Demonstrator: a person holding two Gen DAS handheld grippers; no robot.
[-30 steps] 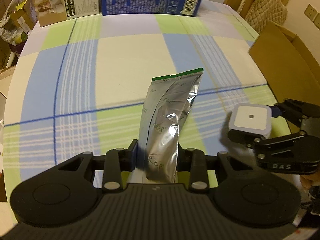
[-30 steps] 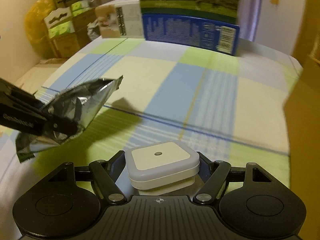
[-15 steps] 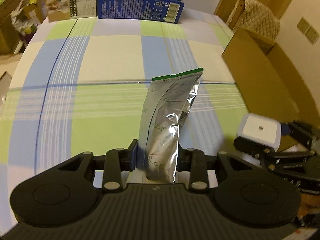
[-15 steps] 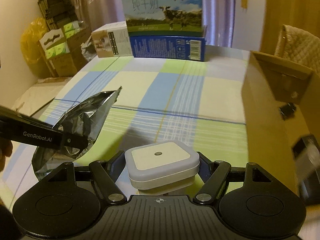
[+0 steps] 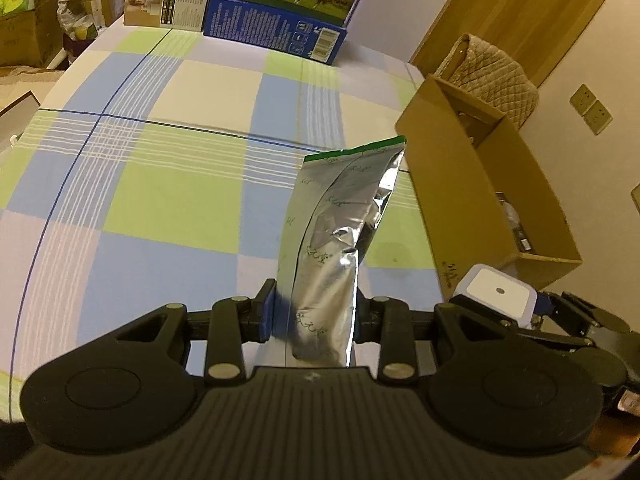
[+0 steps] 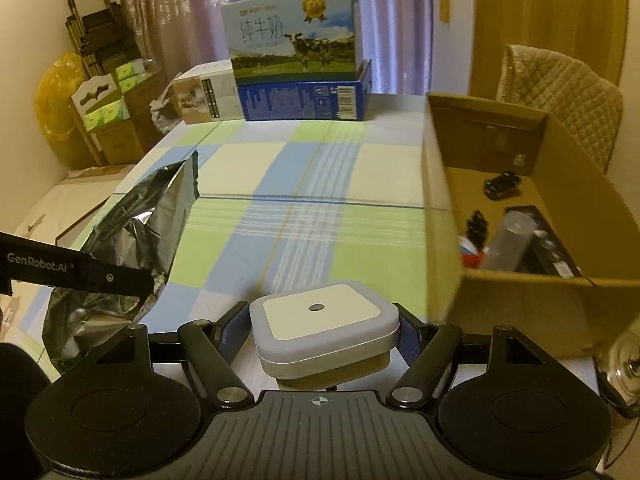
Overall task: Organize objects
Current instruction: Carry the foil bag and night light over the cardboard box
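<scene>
My left gripper (image 5: 316, 312) is shut on a silver foil pouch (image 5: 336, 240) with a green top edge, held upright above the checked tablecloth. The same pouch (image 6: 132, 232) shows at the left of the right wrist view, clamped by the left gripper's fingers (image 6: 100, 276). My right gripper (image 6: 324, 332) is shut on a white square night light (image 6: 324, 320) with a small dot in its face; the light (image 5: 496, 292) also appears low right in the left wrist view. An open cardboard box (image 6: 516, 296) stands just right of both grippers.
The box holds a clear tube, a black item and other small things. Milk cartons (image 6: 300, 76) and a small brown box (image 6: 204, 96) stand at the table's far end. A padded chair back (image 6: 560, 84) rises behind the cardboard box. Stacked boxes (image 6: 112, 120) sit on the floor at left.
Both grippers rose and swung right toward the cardboard box, each keeping its hold. The box's inside has come into view in the right wrist view.
</scene>
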